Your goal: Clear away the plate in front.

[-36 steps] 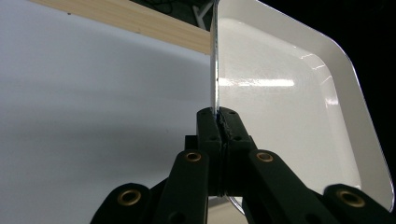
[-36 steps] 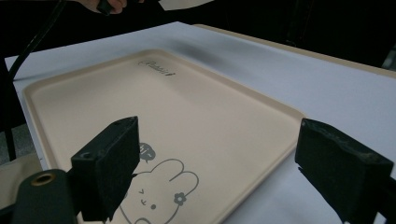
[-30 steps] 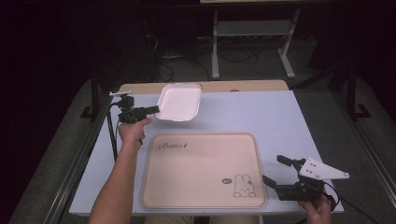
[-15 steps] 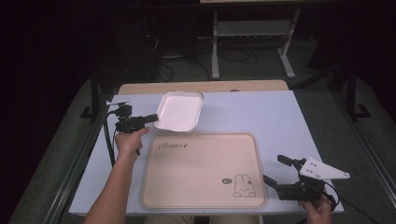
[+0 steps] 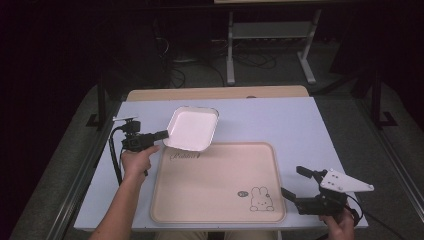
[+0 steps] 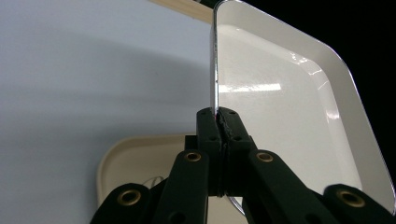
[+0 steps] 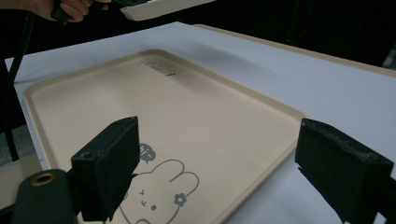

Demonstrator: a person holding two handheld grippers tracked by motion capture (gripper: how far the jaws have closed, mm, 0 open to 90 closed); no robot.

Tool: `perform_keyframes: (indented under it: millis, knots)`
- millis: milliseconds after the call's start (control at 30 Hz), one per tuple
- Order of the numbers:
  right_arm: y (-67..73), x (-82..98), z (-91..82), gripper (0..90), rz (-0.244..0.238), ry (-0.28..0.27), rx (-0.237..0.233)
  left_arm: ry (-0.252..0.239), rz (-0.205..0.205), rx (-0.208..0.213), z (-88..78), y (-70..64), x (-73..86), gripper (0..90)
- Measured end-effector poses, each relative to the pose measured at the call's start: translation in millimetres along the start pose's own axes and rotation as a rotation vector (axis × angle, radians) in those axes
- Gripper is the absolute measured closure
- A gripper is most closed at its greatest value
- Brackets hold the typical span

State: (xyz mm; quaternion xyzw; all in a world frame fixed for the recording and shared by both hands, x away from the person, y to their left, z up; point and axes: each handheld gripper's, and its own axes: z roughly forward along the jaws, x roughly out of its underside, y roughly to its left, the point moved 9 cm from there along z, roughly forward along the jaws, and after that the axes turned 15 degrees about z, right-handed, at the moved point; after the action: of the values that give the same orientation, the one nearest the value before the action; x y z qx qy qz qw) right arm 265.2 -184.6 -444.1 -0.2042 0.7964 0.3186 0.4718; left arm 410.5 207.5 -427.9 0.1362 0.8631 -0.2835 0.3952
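Note:
A white square dish [image 5: 191, 129] hangs tilted above the far left corner of a beige tray [image 5: 200, 200]. My left gripper [image 5: 164, 134] is shut on the dish's near-left rim; in the left gripper view the jaws pinch the dish [image 6: 289, 116] edge at my left gripper [image 6: 222, 122]. The tray, printed with a rabbit [image 5: 260, 198], lies flat on the pale table [image 5: 280, 125]. At the tray's right front corner my right gripper [image 5: 294, 182] stands open with nothing between its fingers. In the right gripper view the tray [image 7: 201, 107] spreads between the open jaws of my right gripper [image 7: 224, 172].
A wooden strip [image 5: 215, 93] runs along the table's far edge. Beyond it stand a metal rack [image 5: 270, 40] and cables on a dark floor. A black cable [image 5: 114, 155] trails from the left gripper by the table's left edge.
The left hand has carried the dish toward me and slightly right, from over the far table to above the tray's far left corner. The right gripper has stayed put.

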Motion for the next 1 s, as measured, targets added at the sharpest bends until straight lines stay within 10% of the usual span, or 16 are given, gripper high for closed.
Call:
perform_keyframes:
  millis: [1000]
  knots:
    - [3.5, 1.2, 2.2, 13.1, -0.021, 0.017, -0.015, 0.068, 0.013, -0.065, 4.4, -26.3, 78.4, 88.9]
